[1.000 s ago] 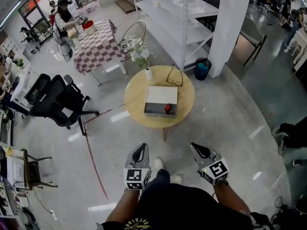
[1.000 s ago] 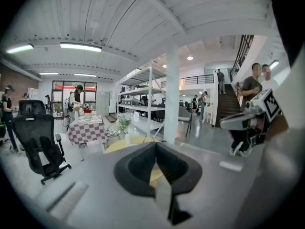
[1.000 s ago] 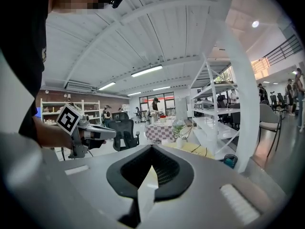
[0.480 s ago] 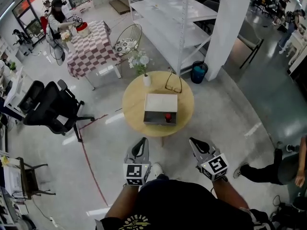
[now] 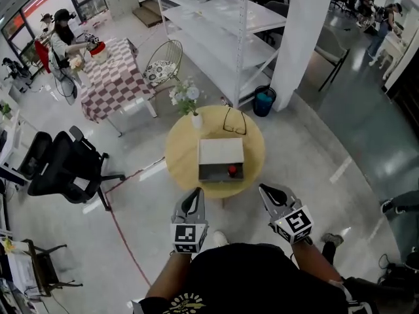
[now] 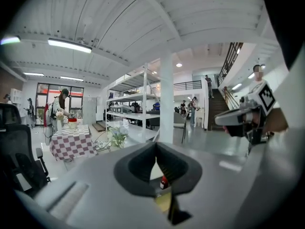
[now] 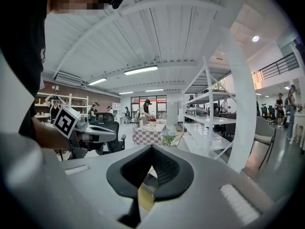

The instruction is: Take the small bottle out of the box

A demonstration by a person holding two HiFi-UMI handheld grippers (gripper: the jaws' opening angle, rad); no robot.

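1. Small red bottle (image 5: 232, 171) stands inside open grey box with white lid (image 5: 221, 154) on round wooden counter (image 5: 178, 156)
2. Left gripper (image 5: 194, 193) and right gripper (image 5: 266, 190) both pressed together, empty, near counter edge, apart from box

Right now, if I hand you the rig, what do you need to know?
Left gripper: shut, empty, held in front of the body, short of the table.
Right gripper: shut, empty, likewise.
The white box sits on the round wooden table with its open side facing you. The small bottle, red, stands inside, toward the right. Eyeglasses and a flower vase are beyond the box.
Done: nothing yet; the bottle is untouched.
Left: step up, open a gripper, probably the right, grasp the bottle and lift it out.
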